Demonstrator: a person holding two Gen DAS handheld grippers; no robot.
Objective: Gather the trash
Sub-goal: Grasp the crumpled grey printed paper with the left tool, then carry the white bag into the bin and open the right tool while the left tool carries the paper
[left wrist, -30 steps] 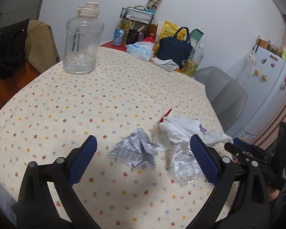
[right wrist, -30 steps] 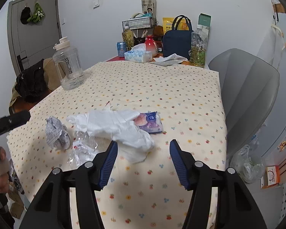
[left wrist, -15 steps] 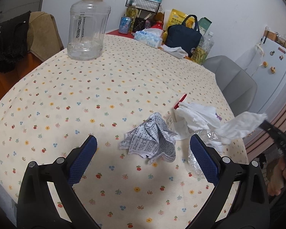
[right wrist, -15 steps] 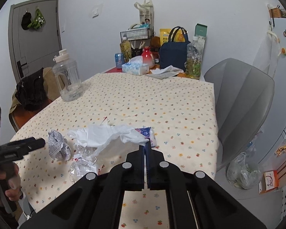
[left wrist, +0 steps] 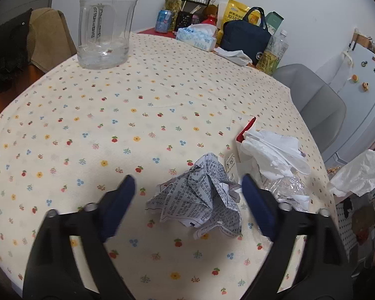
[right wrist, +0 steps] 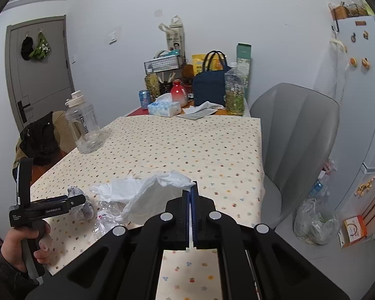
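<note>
A crumpled printed paper ball (left wrist: 200, 197) lies on the flowered tablecloth (left wrist: 137, 100) between the fingers of my left gripper (left wrist: 187, 200), which is open around it. Beside it lie white plastic wrappers (left wrist: 272, 150) and a crushed clear bottle (left wrist: 290, 190). My right gripper (right wrist: 191, 192) is shut on a white plastic bag (right wrist: 157, 190) and holds it above the table's right edge; the bag also shows in the left wrist view (left wrist: 360, 172). The paper ball (right wrist: 81, 202) and my left gripper (right wrist: 75, 201) show in the right wrist view.
A big clear water jug (left wrist: 105, 22) stands at the far left. A tissue box (left wrist: 196, 37), navy bag (left wrist: 245, 35), cans and bottles crowd the far end. A grey chair (right wrist: 295, 135) stands right of the table, with a trash bag (right wrist: 312, 222) on the floor.
My right gripper shut on the white plastic bag and lifted it up and off to the right. My left gripper moved in around the paper ball, its fingers narrowing.
</note>
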